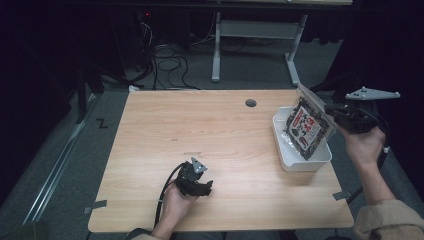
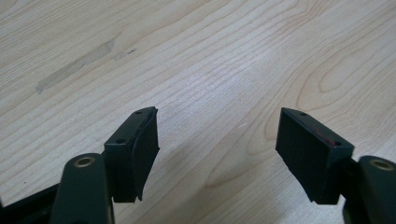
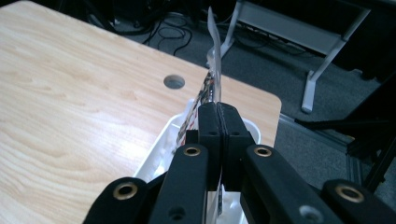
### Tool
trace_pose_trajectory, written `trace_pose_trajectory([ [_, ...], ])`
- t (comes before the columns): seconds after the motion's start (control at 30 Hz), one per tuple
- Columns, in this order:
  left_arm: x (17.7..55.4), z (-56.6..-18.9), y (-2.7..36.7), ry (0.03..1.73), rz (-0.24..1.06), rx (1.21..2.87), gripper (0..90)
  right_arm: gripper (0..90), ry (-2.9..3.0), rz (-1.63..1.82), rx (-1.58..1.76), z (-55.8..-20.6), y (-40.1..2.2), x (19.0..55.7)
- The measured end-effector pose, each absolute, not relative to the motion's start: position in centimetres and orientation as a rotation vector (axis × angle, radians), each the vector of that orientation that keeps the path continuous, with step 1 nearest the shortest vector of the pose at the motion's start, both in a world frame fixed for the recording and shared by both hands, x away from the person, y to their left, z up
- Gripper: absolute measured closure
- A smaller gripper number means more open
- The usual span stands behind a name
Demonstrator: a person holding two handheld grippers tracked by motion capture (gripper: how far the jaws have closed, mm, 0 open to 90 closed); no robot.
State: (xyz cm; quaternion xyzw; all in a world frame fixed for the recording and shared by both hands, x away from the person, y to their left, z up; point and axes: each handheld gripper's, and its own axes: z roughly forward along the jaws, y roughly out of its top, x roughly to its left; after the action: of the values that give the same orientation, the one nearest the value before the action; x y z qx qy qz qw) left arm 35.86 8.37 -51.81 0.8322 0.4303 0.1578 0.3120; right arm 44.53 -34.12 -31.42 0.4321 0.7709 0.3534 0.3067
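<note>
A flat snack packet [image 1: 306, 126] with a dark printed front and a clear top seal hangs tilted, its lower end inside a white tray [image 1: 280, 149] at the table's right edge. My right gripper [image 1: 327, 111] is shut on the packet's upper right edge. In the right gripper view the jaws are pressed together on the packet [image 3: 212, 70], seen edge-on, above the tray [image 3: 159, 149]. My left gripper [image 1: 197, 182] rests low over the wooden table [image 1: 200, 125] near the front edge. The left gripper [image 2: 217, 140] is open with bare wood between its jaws.
A round cable hole [image 1: 250, 103] sits in the table near the far edge, also seen as the hole [image 3: 174, 81] in the right gripper view. Beyond the table are a grey desk frame [image 1: 260, 30] and cables [image 1: 167, 65] on the floor.
</note>
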Motion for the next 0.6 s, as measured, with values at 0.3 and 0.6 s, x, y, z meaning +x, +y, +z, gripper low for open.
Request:
trace_pose_trajectory([
  [0.3,35.9,-51.9,8.3,1.137,0.406,2.199,30.3,86.1,2.045,0.913,1.202,-32.9,-35.6,44.5],
  [0.6,35.9,-51.9,8.4,1.139,0.393,2.192,30.3,82.9,2.037,0.899,1.257,-33.5,-36.6,45.0],
])
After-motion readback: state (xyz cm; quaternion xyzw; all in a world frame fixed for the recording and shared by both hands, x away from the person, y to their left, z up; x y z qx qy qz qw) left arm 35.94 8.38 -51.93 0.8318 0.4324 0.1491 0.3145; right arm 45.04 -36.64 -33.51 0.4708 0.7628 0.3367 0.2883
